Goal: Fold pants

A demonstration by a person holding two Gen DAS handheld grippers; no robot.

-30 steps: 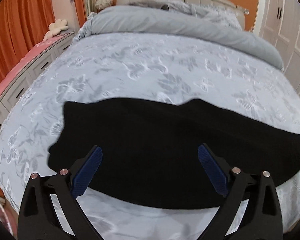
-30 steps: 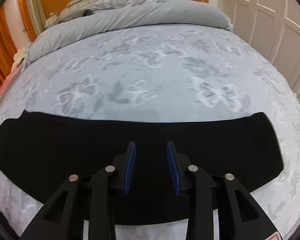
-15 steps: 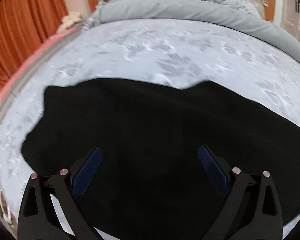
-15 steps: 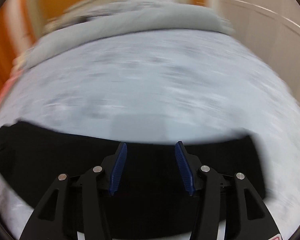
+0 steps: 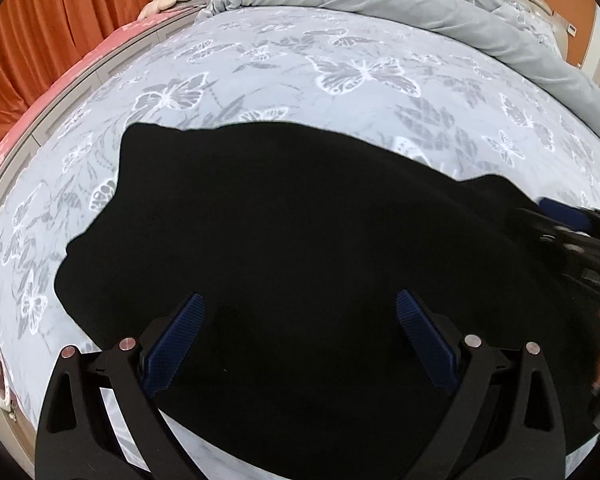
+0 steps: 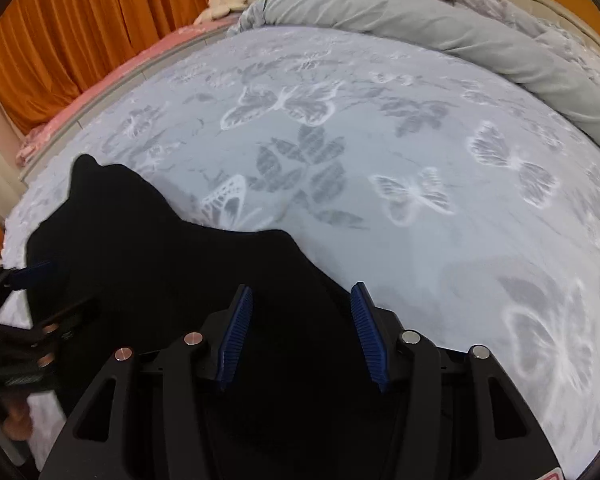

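Observation:
The black pants lie flat on the butterfly-print bed sheet, near its front edge. My left gripper hangs wide open just above the middle of the pants, holding nothing. My right gripper is open too, over the right part of the pants, its right finger near the cloth's edge. It shows at the right edge of the left wrist view. The left gripper shows at the left edge of the right wrist view.
A rolled grey duvet and the headboard lie at the far end of the bed. Orange curtains and a pink-topped ledge run along the left side. White cupboard doors stand at the far right.
Both grippers have come lower and closer over the pants and turned left. The right gripper's jaws have opened wider. Each gripper now shows in the other's view.

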